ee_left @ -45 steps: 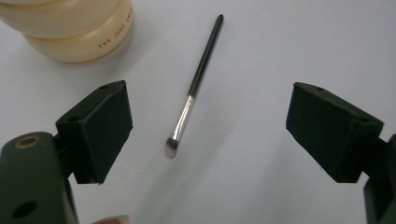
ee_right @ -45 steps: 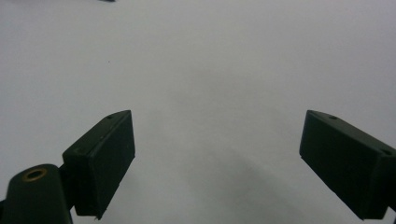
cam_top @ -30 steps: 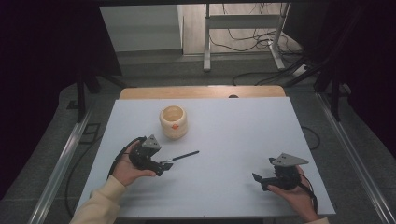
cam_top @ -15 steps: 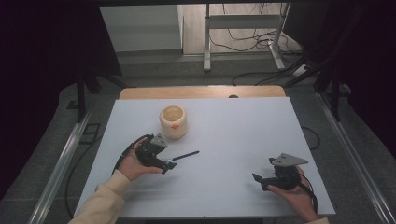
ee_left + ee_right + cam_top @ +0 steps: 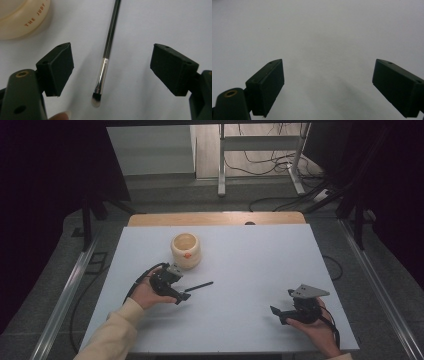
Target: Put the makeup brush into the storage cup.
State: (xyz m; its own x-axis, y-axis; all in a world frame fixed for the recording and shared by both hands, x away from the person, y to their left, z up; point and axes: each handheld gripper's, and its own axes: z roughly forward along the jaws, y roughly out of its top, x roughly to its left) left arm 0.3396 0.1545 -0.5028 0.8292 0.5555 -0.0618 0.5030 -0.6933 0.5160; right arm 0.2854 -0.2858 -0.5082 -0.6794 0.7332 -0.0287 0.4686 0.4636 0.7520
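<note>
While the left hand [image 5: 148,294] rests on the white table [image 5: 250,260] at its near-left part, the left gripper [image 5: 184,296] it carries points right, toward a makeup brush [image 5: 199,286]. Left gripper view: black jaws spread wide, pads touching nothing, and the brush [image 5: 106,53] lies flat on the tabletop between them, clear gaps on either side. Over the last second those jaws have eased in a little, from 88 down no further than a slight narrowing; the brush is between them but not pinched. Bristle tip faces the camera, then a shiny metal ferrule, then a thin dark handle running away to the top edge. A fingertip [image 5: 60,116] (nail just visible) shows at the bottom edge of that view.

Just beyond the left gripper stands a cream jar [image 5: 186,251], open mouth up, orange mark on its side; it sits near the brush, not touching. In the left gripper view its rim [image 5: 23,17] carries orange lettering, "THE JUDY" legible, the remainder cut off.

Middle of the table: bare white surface.

Near-right part: the right hand [image 5: 312,325] holds the right gripper [image 5: 276,312], grey three-cornered plate on top, jaws pointing left. Right gripper view: jaws stand wide apart over plain tabletop [image 5: 317,37], nothing between them.
</note>
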